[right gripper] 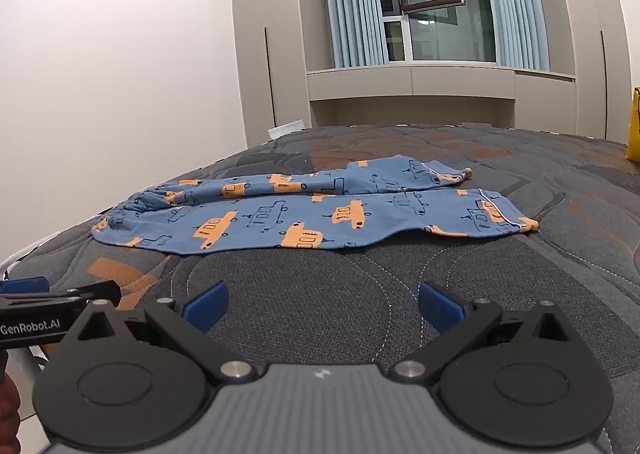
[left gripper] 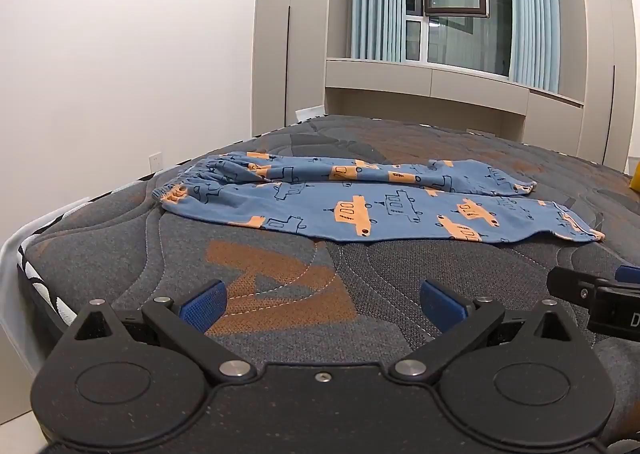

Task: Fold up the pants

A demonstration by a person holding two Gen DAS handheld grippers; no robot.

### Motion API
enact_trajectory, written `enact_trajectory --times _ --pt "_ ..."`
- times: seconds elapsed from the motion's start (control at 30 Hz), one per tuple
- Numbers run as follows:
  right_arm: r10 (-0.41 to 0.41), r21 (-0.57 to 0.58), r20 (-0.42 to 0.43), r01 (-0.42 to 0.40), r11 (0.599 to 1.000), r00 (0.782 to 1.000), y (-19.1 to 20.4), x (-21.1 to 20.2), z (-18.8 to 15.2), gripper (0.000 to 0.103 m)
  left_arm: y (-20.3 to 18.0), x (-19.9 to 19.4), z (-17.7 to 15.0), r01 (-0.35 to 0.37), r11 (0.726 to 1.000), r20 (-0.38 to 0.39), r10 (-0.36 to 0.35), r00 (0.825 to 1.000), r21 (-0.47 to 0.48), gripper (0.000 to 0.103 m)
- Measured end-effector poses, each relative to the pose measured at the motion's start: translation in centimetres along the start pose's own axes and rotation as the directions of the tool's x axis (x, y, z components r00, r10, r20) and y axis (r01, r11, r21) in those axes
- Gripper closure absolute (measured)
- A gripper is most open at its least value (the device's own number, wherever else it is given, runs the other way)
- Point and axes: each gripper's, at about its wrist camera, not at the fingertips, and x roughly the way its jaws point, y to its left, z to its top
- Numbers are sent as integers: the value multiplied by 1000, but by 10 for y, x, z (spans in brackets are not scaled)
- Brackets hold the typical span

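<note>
Blue children's pants [left gripper: 360, 206] with orange car prints lie flat on the grey and orange quilted mattress [left gripper: 280, 294], waistband at the left, both leg cuffs at the right. They also show in the right wrist view [right gripper: 320, 218]. My left gripper [left gripper: 322, 304] is open and empty, low over the mattress, short of the near leg. My right gripper [right gripper: 320, 304] is open and empty too, beside the left one and short of the near leg. The right gripper's side shows at the right edge of the left wrist view [left gripper: 600, 294].
The mattress's left edge [left gripper: 36, 246] drops off near the white wall. Beige wardrobes and a window with blue curtains [left gripper: 452, 2] stand behind the bed. A yellow object [right gripper: 634, 126] sits at the far right of the mattress.
</note>
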Motion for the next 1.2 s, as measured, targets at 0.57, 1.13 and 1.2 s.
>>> enact_trajectory --times 0.57,1.13,1.2 --pt "-2 3 0 2 1000 1000 -3 -2 -1 0 -2 -1 0 -4 1000 -3 4 1000 4 1" --pt "-2 4 -5 2 1000 1000 -4 -3 -1 0 0 3 1 -5 1000 -5 5 1000 6 1" --pt "-3 4 -4 3 1000 1000 -3 -3 -1 0 0 3 1 -5 1000 -5 5 1000 6 0"
